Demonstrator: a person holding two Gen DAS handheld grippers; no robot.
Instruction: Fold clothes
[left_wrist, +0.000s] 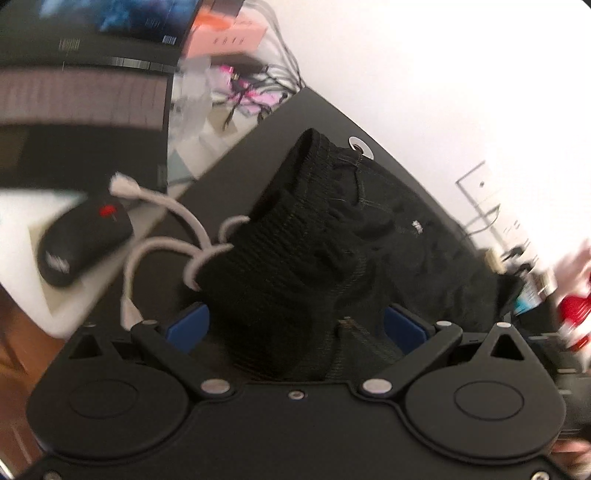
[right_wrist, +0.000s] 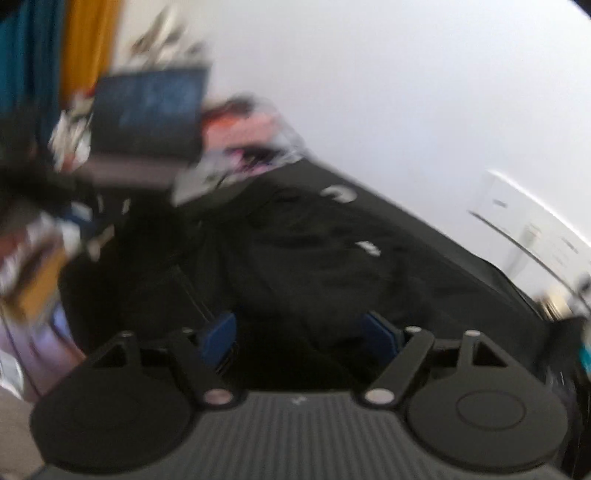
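The left gripper is standing with its blue-padded jaws spread wide, and the black knitted garment with a ribbed elastic waistband is bunching up between them; whether the pads are pressing on the cloth cannot be told. The garment is lying on a black tabletop, its white drawstring cords trailing toward a black computer mouse with a red wheel. The right gripper, blurred, is holding its jaws well apart with nothing gripped, the dark garment lying just beyond its blue fingers.
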